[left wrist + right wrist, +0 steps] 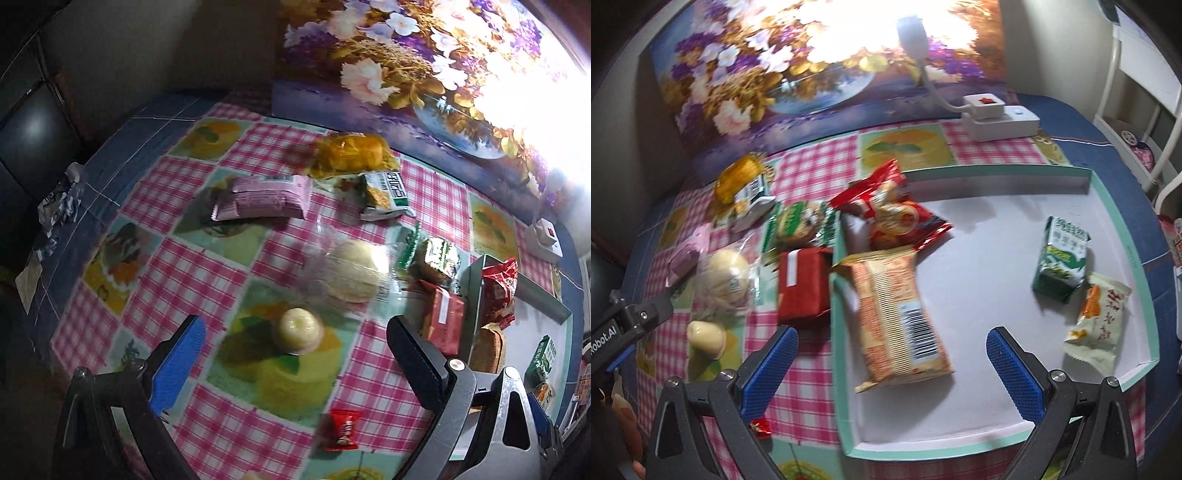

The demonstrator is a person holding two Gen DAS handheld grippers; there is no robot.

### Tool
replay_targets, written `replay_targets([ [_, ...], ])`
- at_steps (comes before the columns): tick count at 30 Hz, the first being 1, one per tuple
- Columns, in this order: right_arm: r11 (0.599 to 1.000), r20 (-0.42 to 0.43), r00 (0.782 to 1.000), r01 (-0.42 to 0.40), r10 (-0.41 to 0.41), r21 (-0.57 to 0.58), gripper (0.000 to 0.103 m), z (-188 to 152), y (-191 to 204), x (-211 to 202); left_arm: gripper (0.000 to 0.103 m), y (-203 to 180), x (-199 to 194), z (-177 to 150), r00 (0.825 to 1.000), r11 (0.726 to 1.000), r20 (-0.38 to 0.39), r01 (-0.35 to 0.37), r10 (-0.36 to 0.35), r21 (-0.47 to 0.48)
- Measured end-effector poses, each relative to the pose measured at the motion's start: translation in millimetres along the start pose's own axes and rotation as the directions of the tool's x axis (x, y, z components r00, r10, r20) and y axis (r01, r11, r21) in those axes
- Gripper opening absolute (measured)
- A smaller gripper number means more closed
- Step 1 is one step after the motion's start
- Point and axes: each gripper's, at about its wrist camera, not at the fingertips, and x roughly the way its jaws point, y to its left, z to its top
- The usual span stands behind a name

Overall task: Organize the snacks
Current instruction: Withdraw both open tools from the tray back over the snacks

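Observation:
My left gripper (295, 339) is open, with a cream jelly cup (301, 328) on the table between its fingers. Beyond lie a clear-wrapped bun (352, 271), a pink packet (258, 197), a yellow packet (351, 155), a green-white packet (388, 194) and a red candy (341, 430). My right gripper (892, 352) is open above a shallow mint-rimmed box (1123, 206), over an orange noodle packet (897, 314). The box also holds a red snack bag (890, 210), a green carton (1062, 258) and a white-orange packet (1099, 317). A red packet (803, 284) lies beside the box.
A floral picture (820, 66) leans on the wall behind the checked tablecloth (177, 280). A white power strip (997, 114) sits at the back right. Crumpled wrappers (61, 199) lie at the table's left edge. A green cookie packet (801, 225) lies left of the box.

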Motion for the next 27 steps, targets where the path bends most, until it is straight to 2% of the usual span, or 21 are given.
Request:
replay_targets([
  [10,0.995,0.027,0.995,-0.090,0.092,-0.040,0.103,-9,23,-2,0.099,25,-3,-8,1.000,1.000,0.021,-0.012,0.012,0.012],
  [14,0.996,0.028,0.995,-0.090,0.091,-0.030,0.103,-11,27,-1,0.099,37,7,-15,1.000,1.000,0.003,-0.021,0.021,-0.003],
  [21,0.994,-0.023,0.995,-0.103,0.102,-0.034,0.103,-17,32,6,0.099,53,14,-20,1.000,0.998,-0.010,-0.005,0.004,-0.056],
  [27,0.991,-0.046,0.992,-0.120,0.117,-0.057,0.103,-23,38,7,0.099,53,25,-32,0.998,1.000,-0.058,-0.006,0.004,-0.022],
])
